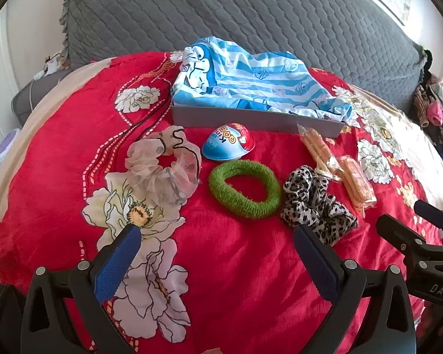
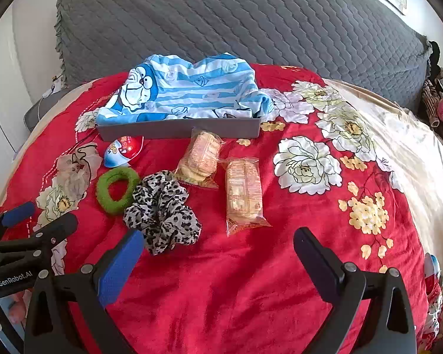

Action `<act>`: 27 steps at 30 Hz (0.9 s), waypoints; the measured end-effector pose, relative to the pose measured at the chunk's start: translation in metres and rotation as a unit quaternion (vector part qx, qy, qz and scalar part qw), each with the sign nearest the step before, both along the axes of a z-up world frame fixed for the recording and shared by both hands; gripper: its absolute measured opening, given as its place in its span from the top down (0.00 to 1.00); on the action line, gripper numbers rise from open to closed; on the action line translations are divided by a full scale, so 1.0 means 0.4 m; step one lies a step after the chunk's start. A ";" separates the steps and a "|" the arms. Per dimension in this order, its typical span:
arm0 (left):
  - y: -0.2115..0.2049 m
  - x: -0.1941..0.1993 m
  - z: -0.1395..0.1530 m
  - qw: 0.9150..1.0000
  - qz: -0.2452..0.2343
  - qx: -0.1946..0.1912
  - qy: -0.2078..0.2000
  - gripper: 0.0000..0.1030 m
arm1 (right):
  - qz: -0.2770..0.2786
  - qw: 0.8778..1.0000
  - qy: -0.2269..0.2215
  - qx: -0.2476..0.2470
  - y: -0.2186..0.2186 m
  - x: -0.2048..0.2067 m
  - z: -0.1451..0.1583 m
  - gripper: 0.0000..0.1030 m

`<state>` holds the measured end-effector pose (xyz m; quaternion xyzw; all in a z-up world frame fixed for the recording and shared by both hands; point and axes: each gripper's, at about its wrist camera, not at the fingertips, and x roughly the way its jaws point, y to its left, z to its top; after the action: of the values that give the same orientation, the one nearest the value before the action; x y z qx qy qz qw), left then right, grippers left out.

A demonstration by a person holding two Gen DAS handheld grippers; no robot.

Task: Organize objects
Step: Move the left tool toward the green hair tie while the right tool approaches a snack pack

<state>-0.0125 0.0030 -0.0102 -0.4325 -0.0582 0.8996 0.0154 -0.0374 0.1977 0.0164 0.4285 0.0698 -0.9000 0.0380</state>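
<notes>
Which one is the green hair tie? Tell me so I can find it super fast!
Find the grey tray holding the blue striped cloth on the red flowered blanket. Nearer the camera than the tray lies a row of hair ties. The green hair tie is the middle one, between the sheer white scrunchie and the leopard scrunchie: a plain fuzzy ring, no frills.

Surface: red floral plush blanket (image 2: 236, 280) spread over the bed.
Back: grey shallow rectangular tray (image 2: 177, 128).
Left side: sheer white ruffled scrunchie (image 1: 162, 168), red-and-blue foil half-egg pack (image 1: 229, 146).
Centre: green knitted hair ring (image 1: 245, 188), beside leopard-print fabric scrunchie (image 2: 162, 209).
Right side: two clear-wrapped orange snack packets (image 2: 243, 191).
</notes>
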 end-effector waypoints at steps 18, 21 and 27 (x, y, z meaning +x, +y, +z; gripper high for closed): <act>-0.003 -0.031 -0.016 1.000 0.010 0.012 -0.004 0.00 | -0.007 1.000 -0.002 0.003 0.012 -0.020 -0.009 0.01; -0.003 -0.037 -0.019 1.000 0.012 0.015 -0.006 0.00 | -0.013 1.000 -0.002 0.002 0.019 -0.028 -0.009 0.01; -0.003 -0.053 -0.027 1.000 0.015 0.018 -0.008 0.00 | -0.016 1.000 -0.002 0.009 0.027 -0.047 -0.012 0.01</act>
<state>-0.0337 0.0018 -0.0208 -0.4389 -0.0805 0.8949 0.0093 -0.0560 0.2085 0.0118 0.4318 0.0703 -0.8990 0.0196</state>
